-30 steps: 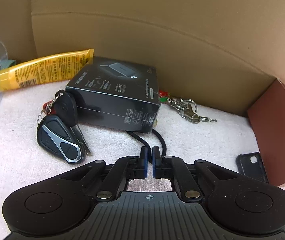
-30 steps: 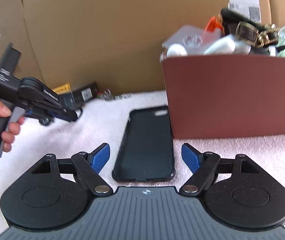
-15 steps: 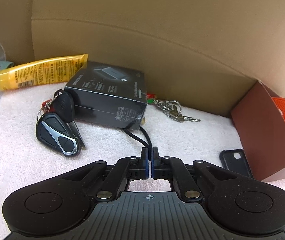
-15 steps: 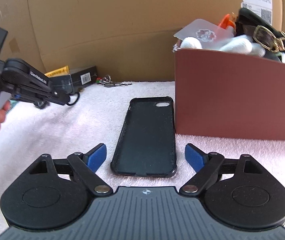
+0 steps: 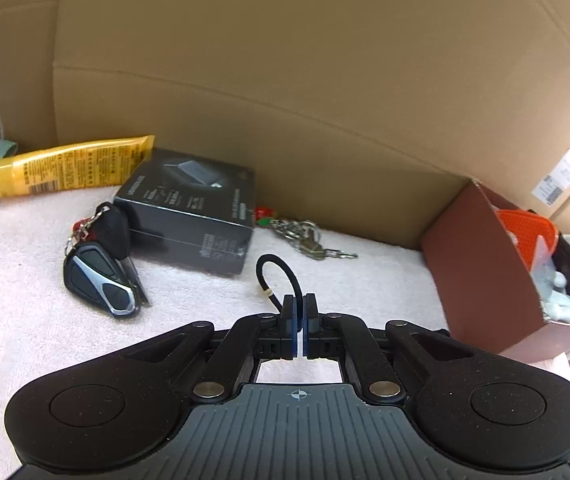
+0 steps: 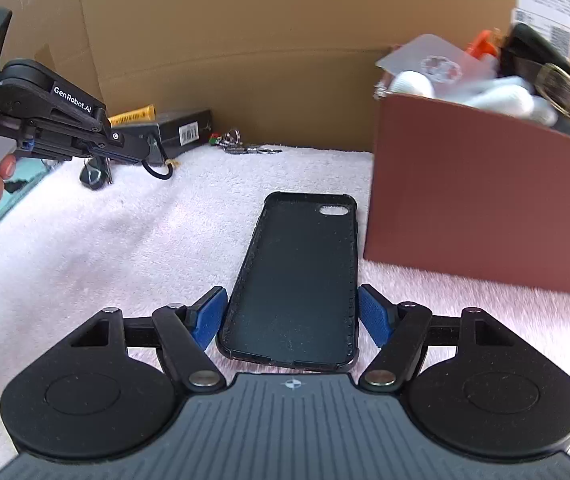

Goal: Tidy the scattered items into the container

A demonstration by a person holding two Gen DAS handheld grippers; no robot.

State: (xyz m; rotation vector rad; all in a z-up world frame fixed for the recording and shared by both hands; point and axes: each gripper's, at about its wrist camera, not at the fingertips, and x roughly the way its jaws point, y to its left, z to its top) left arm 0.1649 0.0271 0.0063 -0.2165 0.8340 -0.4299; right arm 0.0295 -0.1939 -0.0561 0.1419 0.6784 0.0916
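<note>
— Left tongs [image 5: 300, 312]?
— Clenched on black hair tie [image 5: 275, 276], lifted above towel, left of brown box [image 5: 481, 264].
— Right tongs [image 6: 293, 316]?
— Spread wide, straddling near end of phone case [image 6: 297, 280], lying flat just left of box.

Both views are brightly and evenly lit, with soft daylight-like light that gives the pale towel [image 6: 105, 240] a washed-out, faintly pink glare, strongest in the right wrist view. Shadows are short and soft: a dim one under the black box [image 5: 193, 208], another along the foot of the brown container [image 6: 485, 200]. The cardboard wall [image 5: 285, 80] curves heavily from fisheye distortion, and the corners fall to black vignette. The black box's print is smeared by motion blur, and the container's contents look soft; the phone case [image 6: 297, 276] stays crisp.
</note>
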